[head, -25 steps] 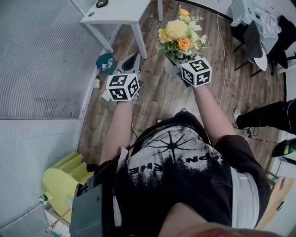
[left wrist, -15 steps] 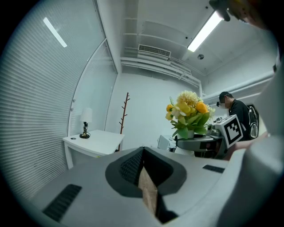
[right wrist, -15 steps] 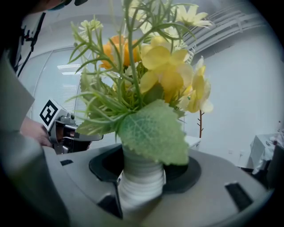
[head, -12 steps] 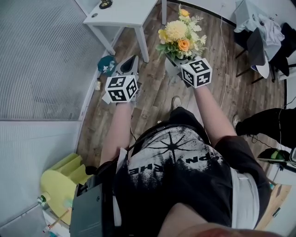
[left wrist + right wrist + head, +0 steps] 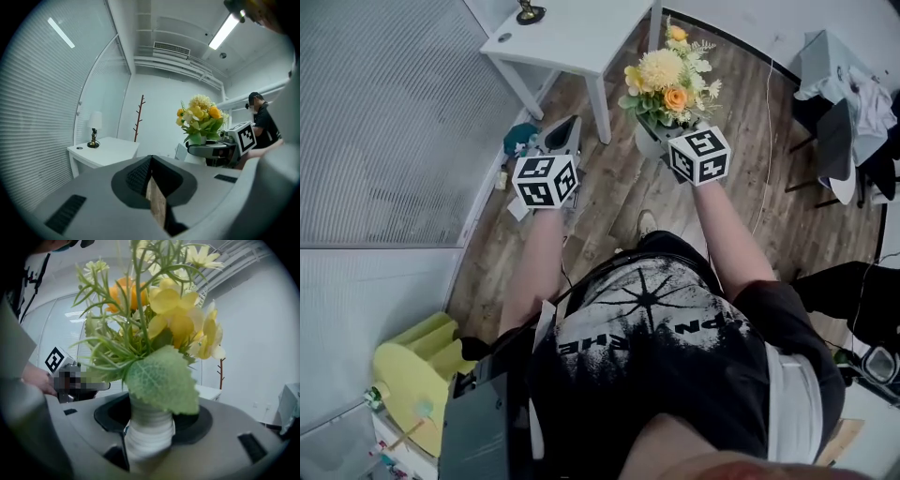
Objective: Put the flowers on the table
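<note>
Pinching the white ribbed vase between its jaws, your right gripper is holding the flowers upright in front of you. The yellow, orange and cream blooms are rising above the jaws, and one broad green leaf is drooping over the vase's neck. The bouquet is hanging over the wooden plank floor, near the closest leg of the white table, and is not yet on the tabletop.

Your left gripper is pointing forward beside it with its jaws pressed together and nothing between them. Only a thin sliver of floor is showing through the slit under them.

The tabletop is lying ahead and to your left, mostly bare. A small lamp with a pale shade is standing towards its far edge, with a little dark round thing near it. A wall of closed horizontal blinds is running along your left side. A bare branch-like coat stand is standing against the white wall behind the table. Strip lights are glowing on the ceiling beside an air vent.

To your right, clothes are lying heaped over a dark chair. A teal object is sitting on the floor by the table leg, and something yellow-green is sitting low on your left.
</note>
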The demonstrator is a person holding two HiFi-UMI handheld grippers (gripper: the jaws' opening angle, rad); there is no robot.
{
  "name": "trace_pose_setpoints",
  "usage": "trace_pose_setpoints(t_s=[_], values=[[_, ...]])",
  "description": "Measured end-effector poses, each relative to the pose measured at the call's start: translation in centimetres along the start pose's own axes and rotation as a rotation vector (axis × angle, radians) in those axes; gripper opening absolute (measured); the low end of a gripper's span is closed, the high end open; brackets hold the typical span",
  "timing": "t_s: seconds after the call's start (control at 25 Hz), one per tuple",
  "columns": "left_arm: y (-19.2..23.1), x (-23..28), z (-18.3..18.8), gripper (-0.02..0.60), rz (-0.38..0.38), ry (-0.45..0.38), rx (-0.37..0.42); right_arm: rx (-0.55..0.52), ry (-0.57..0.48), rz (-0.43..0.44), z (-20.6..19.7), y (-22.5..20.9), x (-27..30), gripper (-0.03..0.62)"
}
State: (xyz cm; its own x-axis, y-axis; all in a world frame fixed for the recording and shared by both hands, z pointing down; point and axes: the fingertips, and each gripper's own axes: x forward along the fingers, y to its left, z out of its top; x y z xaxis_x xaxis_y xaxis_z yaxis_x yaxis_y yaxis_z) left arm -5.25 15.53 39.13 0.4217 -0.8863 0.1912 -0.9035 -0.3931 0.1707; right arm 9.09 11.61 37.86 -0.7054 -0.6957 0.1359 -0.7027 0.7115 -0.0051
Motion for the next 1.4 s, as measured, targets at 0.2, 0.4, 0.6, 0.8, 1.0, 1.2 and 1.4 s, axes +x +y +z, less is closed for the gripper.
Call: trace_pose_setpoints(t_s=[0.2,0.4,0.6,0.8,1.0,1.2,1.4], values=[[2.7,4.8,2.6,0.012,0.069,-0.008,0.031,-0.032,0.001,0.058,1.2,-4.7,4.6,0.244],[4.3,10.0,3.5,0.012,0.111,-0.01,-0.006,0.013,0.0,0.118,1.7,-9.1,8.6,0.244],[4.9,14.3,3.8,0.012,0.124,0.007,-0.002,0.028,-0.013,0.163,2.1,-12.3,11.6,0.244],[5.6,17.5,3.7,0.012,0.137,0.011,-0.014,0.022,-0.017,0.194,2.3,-14.6,13.7,0.244],[7.5,20.0,3.9,0.012,0.138,0.013,-0.025,0.069,-0.014,0.199,2.3,-16.5,16.1,0.244],[9.9,22.8,4.0,0.012,0.122,0.015,-0.038,0.057,-0.019,0.2,2.4,-17.7,18.9,0.244],[12.1,26.8,4.4,0.012,0.065,0.017,-0.06,0.051,-0.007,0.155,2.2,-20.3,22.0,0.244]])
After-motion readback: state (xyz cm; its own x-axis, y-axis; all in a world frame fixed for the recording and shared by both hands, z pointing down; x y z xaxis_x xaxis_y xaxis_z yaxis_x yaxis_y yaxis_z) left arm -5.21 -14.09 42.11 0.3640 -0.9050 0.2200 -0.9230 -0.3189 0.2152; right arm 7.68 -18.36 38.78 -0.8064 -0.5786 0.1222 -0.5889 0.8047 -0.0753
